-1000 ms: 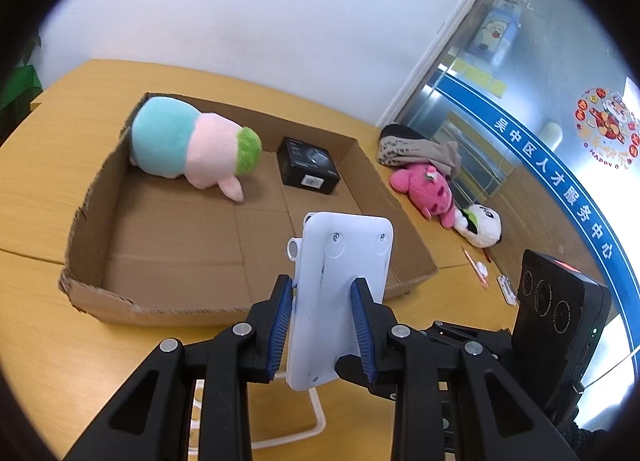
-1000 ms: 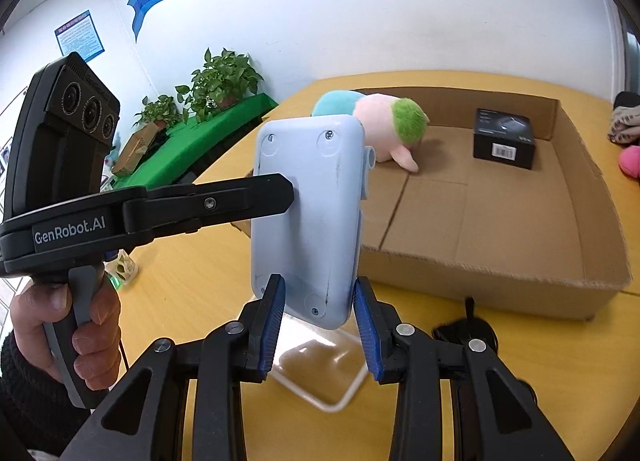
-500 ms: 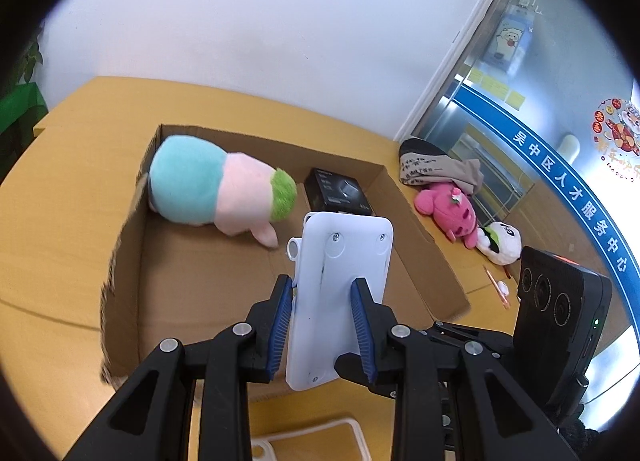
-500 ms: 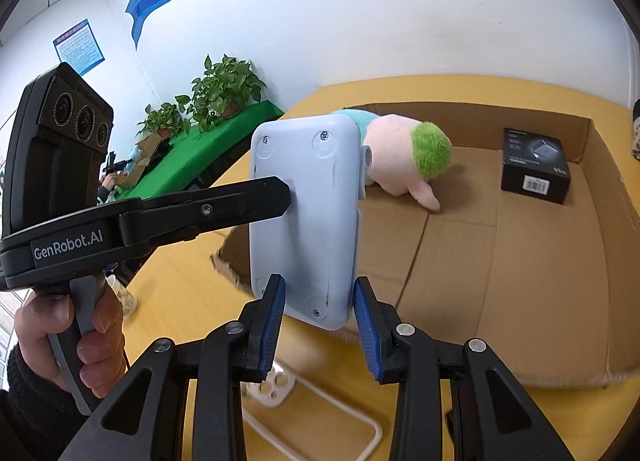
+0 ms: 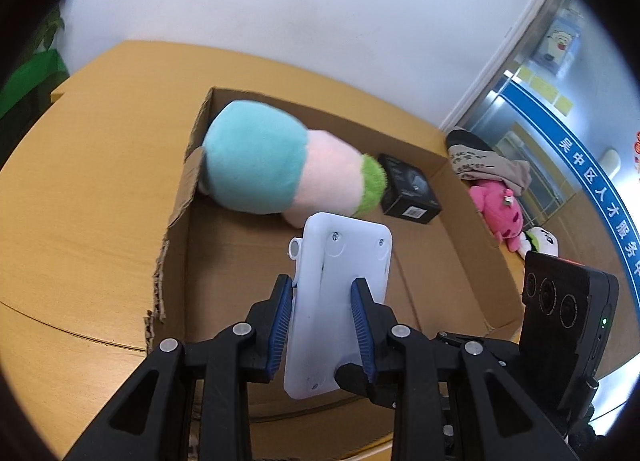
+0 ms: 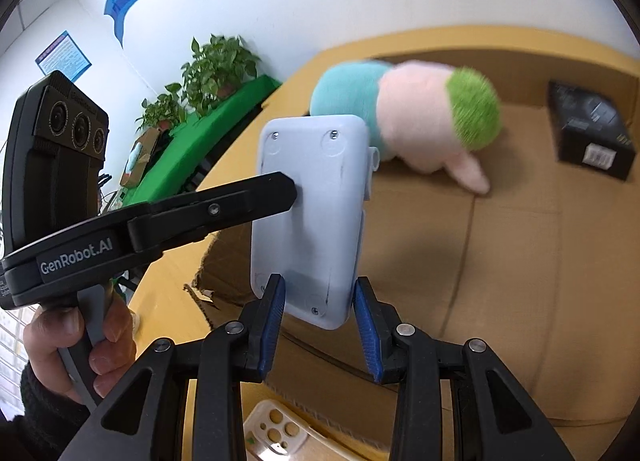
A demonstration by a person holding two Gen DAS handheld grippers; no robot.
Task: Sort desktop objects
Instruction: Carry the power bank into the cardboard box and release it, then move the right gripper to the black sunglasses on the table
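L gripper (image 5: pixel 322 325): jaws set narrow, blue pads pressed on both long edges of a white plastic device (image 5: pixel 340 301), seen from its back (screw heads, small side lug). Device is held upright, clear of any surface, over the near part of the cardboard box (image 5: pixel 176 217).

R gripper (image 6: pixel 320 319): jaws a bit wider, closed on the lower end of the same device (image 6: pixel 312 213); pads lie against its two sides. Device is thus gripped by both claws at once. In R wrist view the L gripper (image 6: pixel 294 189) is seen coming in from the L side, its black finger laid on the device's back at mid height; its handle is held by a person's hand (image 6: pixel 76 345), dark sleeve at wrist.

Just below R claw, on the table: a white phone case (image 6: pixel 276 431) w/ camera cutouts, partly cut off by frame edge.

Beyond both claws: box (image 6: pixel 520 301) floor, open top, torn near-L corner. Further in, ahead and slightly L of L claw, a plush toy (image 5: pixel 280 173) (teal, pink, green tuft) is lying on its side vs. the box's L wall; blurred in both views. Ahead-R of it, a black box (image 5: pixel 408 195) w/ barcode label sits flat on the cardboard floor.

Outside the box, far R of L claw, on the wooden table (image 5: pixel 80 221): a pink plush (image 5: pixel 498 207), a white-and-black plush (image 5: pixel 540 241) beside it, folded grey cloth (image 5: pixel 488 163) behind them.

Far bkgd in R view: potted plants (image 6: pixel 216 65) on a green-covered surface; white wall w/ posters.
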